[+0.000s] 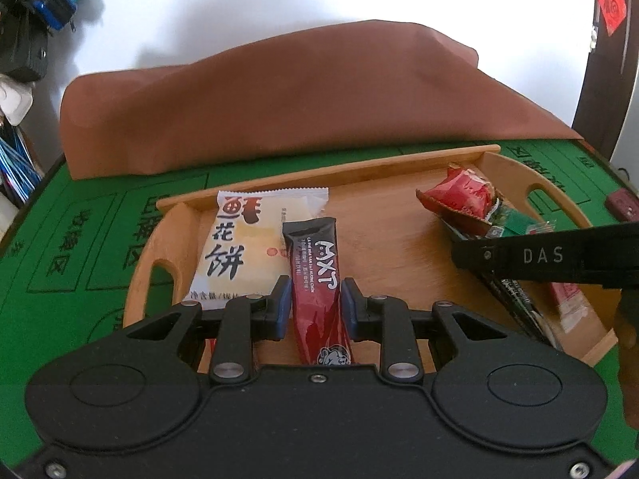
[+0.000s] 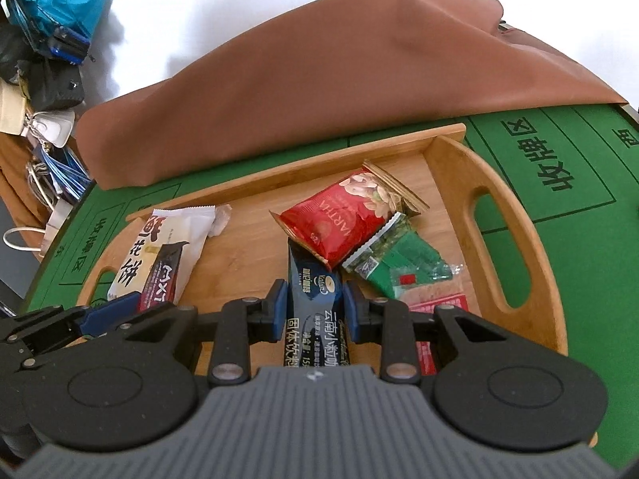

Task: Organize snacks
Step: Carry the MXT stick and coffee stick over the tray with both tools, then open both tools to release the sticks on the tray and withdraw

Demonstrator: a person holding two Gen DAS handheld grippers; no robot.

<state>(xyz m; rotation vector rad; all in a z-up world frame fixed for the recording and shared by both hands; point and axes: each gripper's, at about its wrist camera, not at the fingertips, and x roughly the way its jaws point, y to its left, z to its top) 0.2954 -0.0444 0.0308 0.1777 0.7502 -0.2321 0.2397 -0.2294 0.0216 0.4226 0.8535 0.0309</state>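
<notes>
Left gripper [image 1: 314, 304] clamps my red stick [image 1: 315, 279], right gripper [image 2: 314, 304] clamps the blue stick [image 2: 315, 303], both over the tray [image 2: 515, 215]. Light, crinkly, slippery sachets; I'd pinch mid-length.

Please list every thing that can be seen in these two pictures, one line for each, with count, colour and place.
wooden tray: one, light brown, on the green mat
green mat: one, green with dark characters, covers the table
brown cover: one, brown, draped behind the tray
white pastry packet: one, white and yellow, tray's left part
red stick sachet: one, dark red and black, between the left pads
dark blue stick sachet: one, dark blue, between the right pads
red nut packet: one, red, tray's middle-right
green packet: one, green, under the nut packet's edge
left gripper: one, black with blue pads, shut on the red stick sachet
right gripper: one, black with blue pads, shut on the dark blue stick sachet
</notes>
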